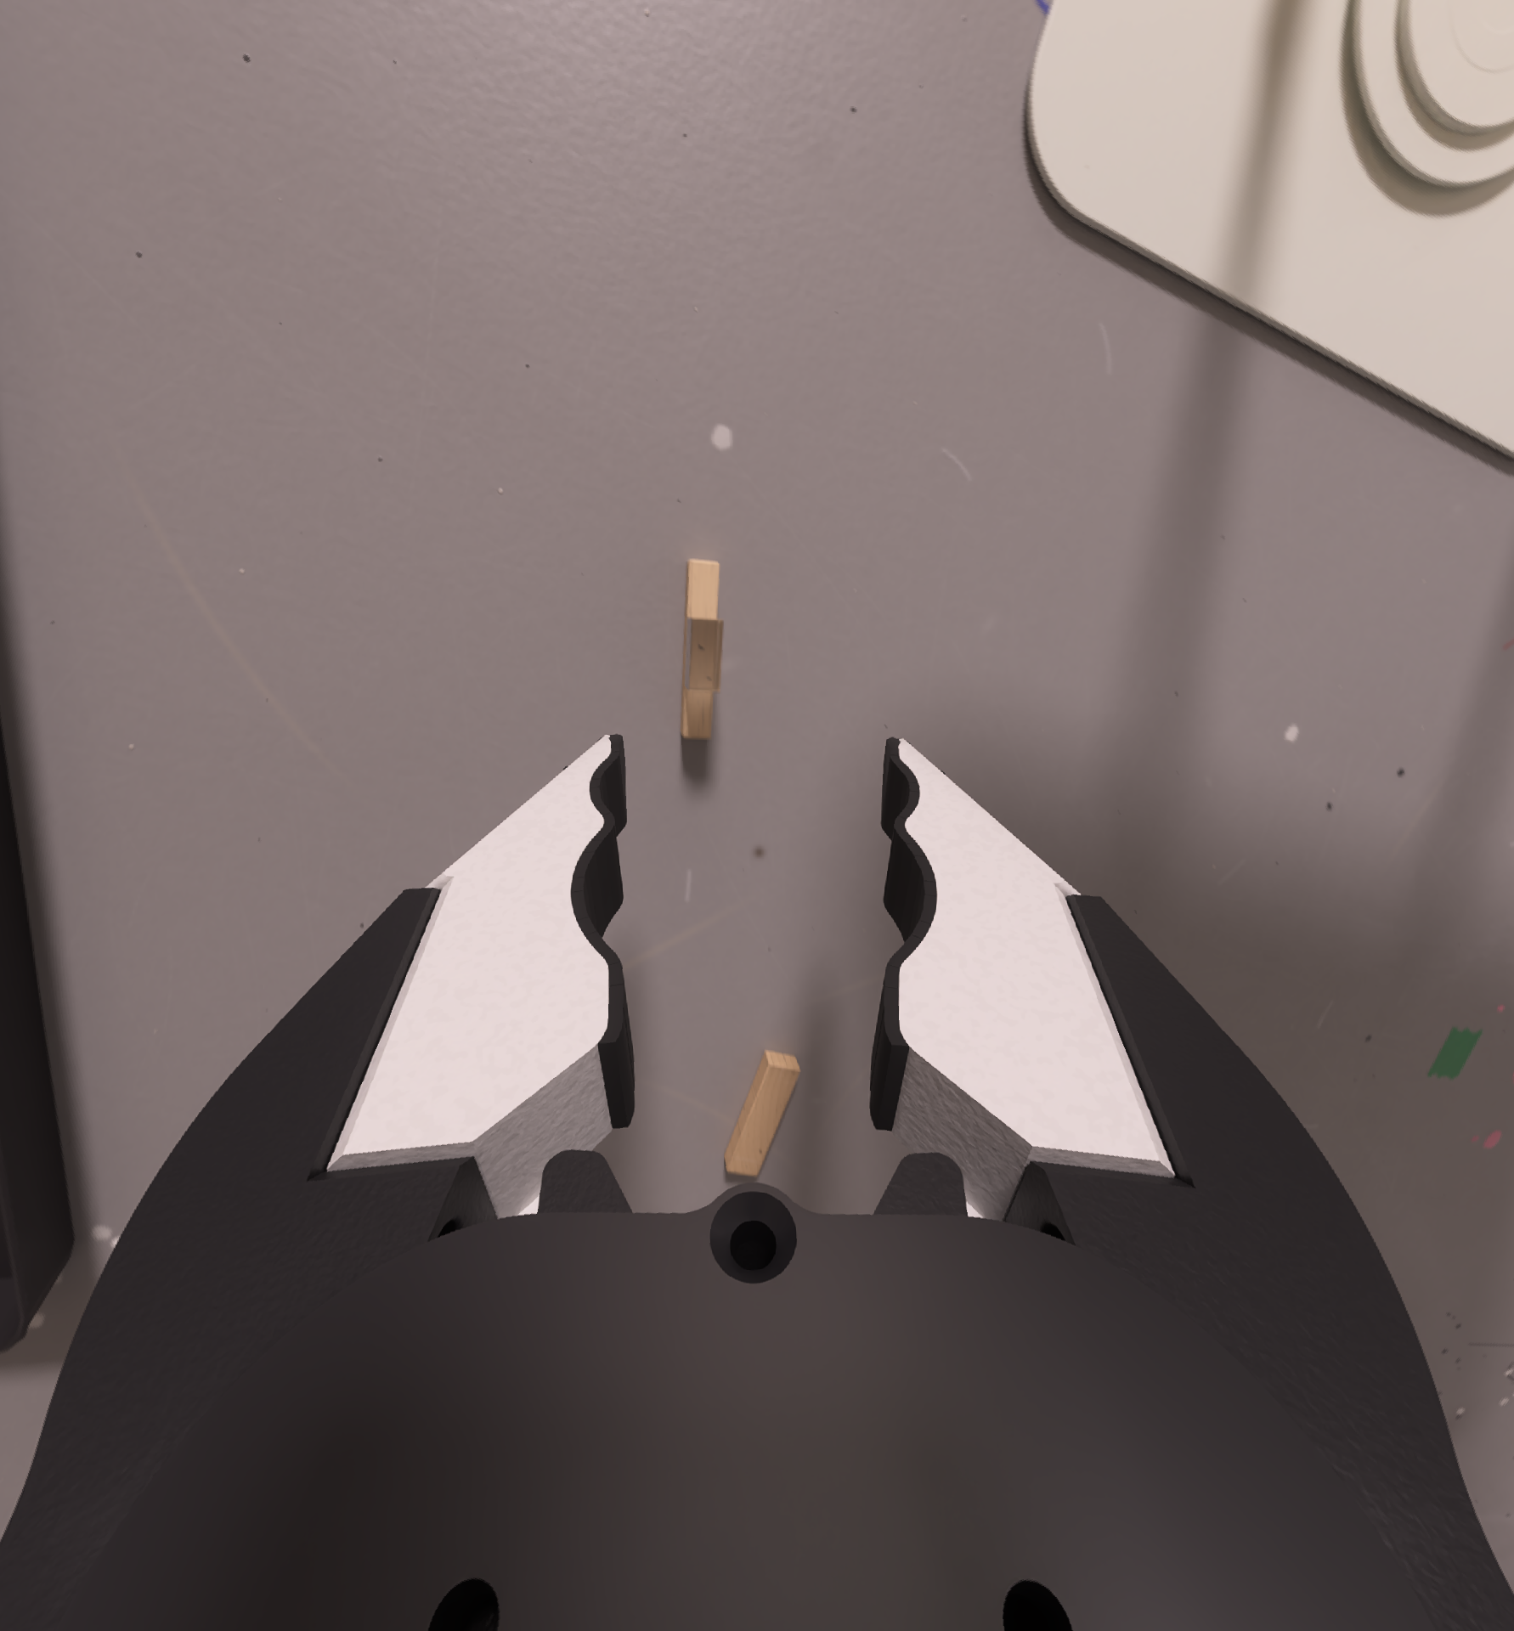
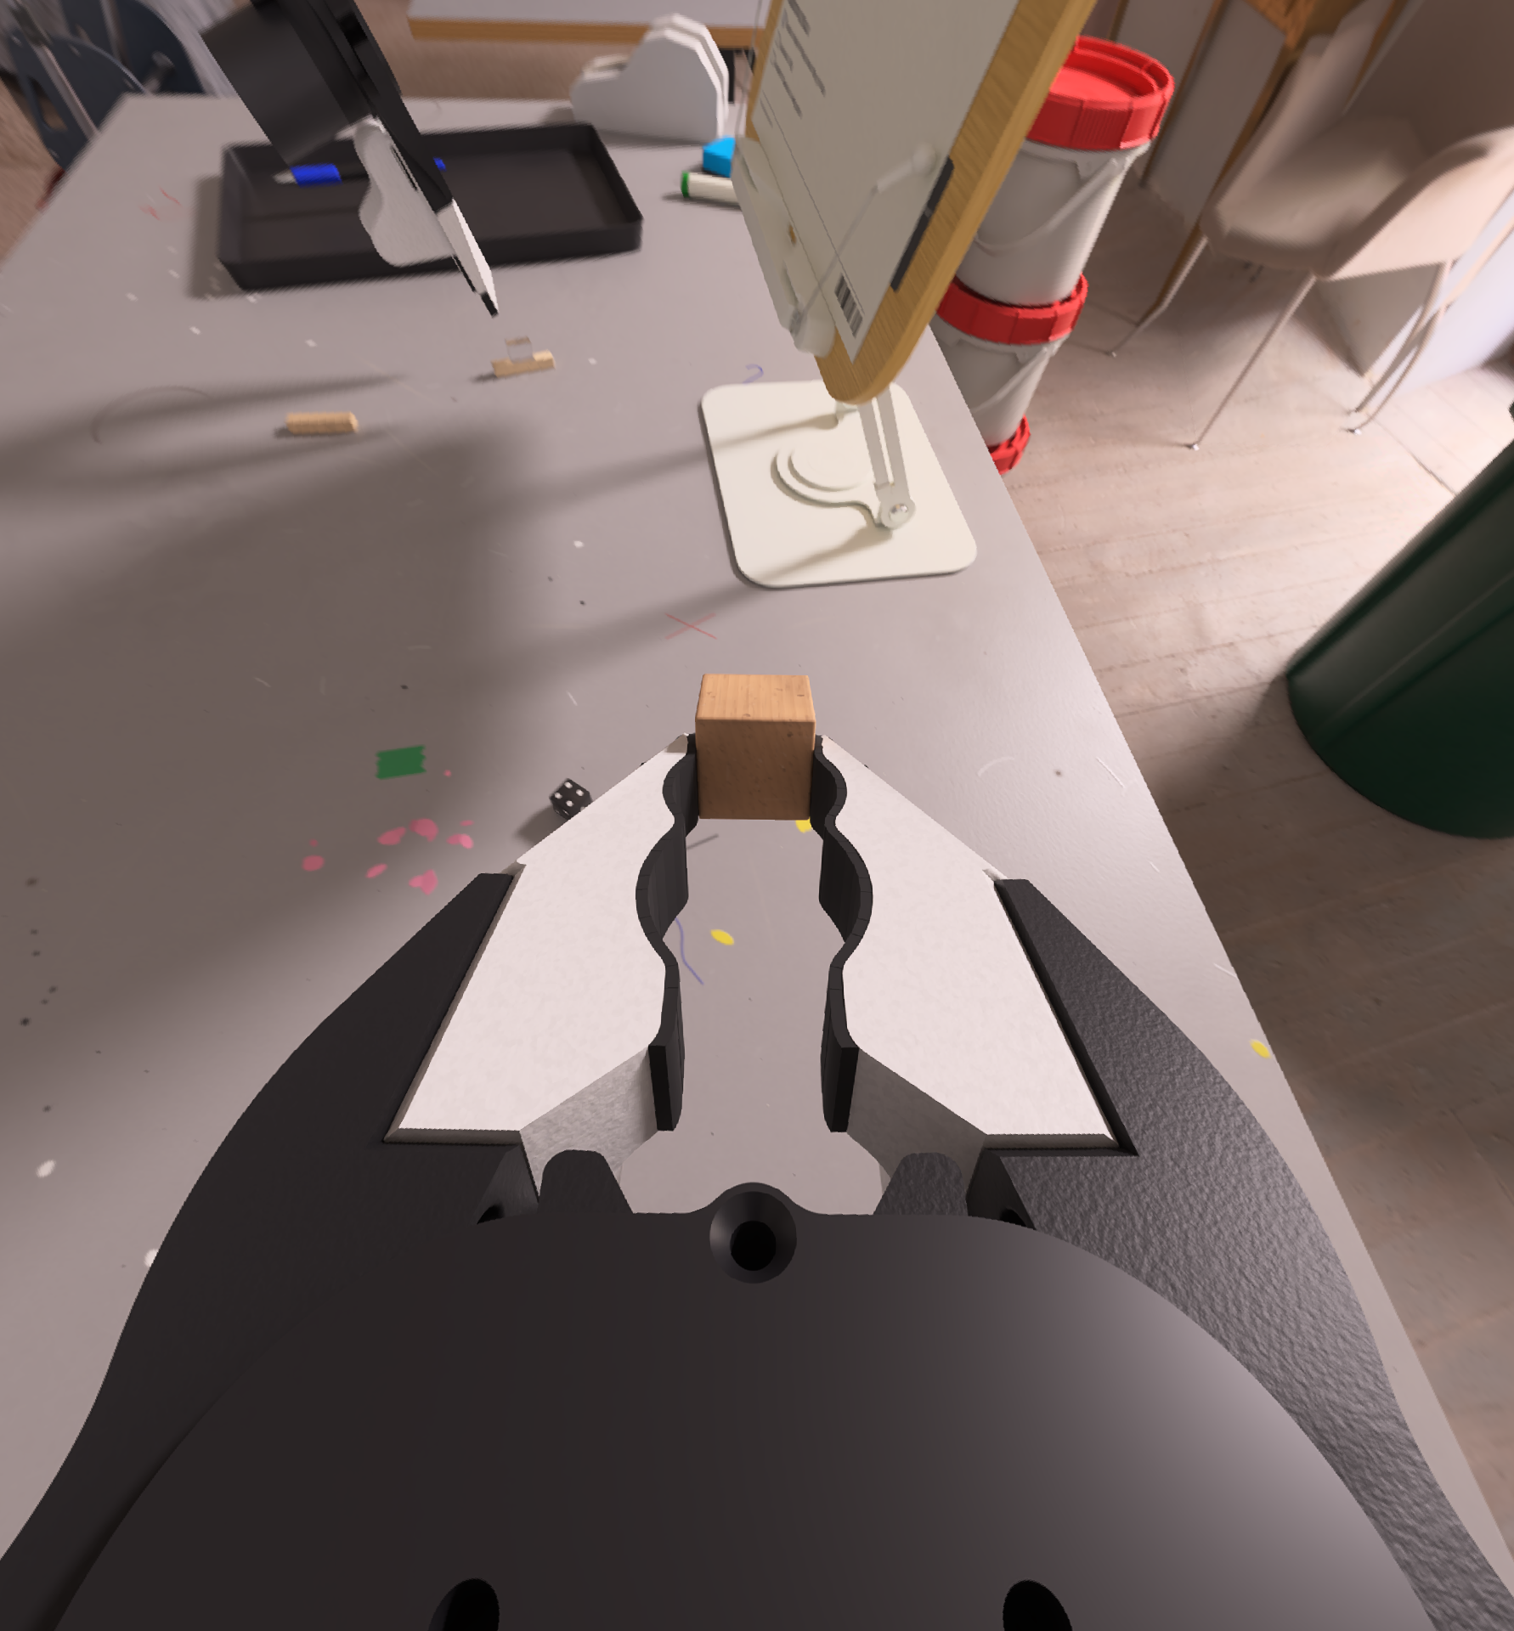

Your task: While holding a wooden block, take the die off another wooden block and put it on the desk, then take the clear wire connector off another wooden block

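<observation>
Right gripper (image 2: 753,777): gripping a wooden cube (image 2: 755,746) at the fingertips, jaws narrowed onto its two side faces, hovering over the grey desk (image 2: 206,618).
Left gripper (image 1: 753,750): hanging above the desk with jaws standing wide and nothing between them, pointing down at the far wooden block (image 1: 700,649).
Die (image 2: 568,797): lying on the desk just left of the right gripper's fingers, black with white pips, off any block, so that step looking done.
Clear wire connector (image 1: 706,655): sitting on the far wooden block's middle, faint and see-through, hard to make out in either view.
Bare wooden block (image 1: 762,1114): lying on the desk nearer the left gripper, nothing on it.
Handling: judging the connector as light, rigid plastic, likely slick; closing on its two opposite side faces above the wood, gently, to avoid squirting it out or dragging the light block along.
Risk: nudging the slim block and tipping the connector off.
Surroundings: cream lamp base (image 1: 1318,176) at upper right, well apart.
</observation>
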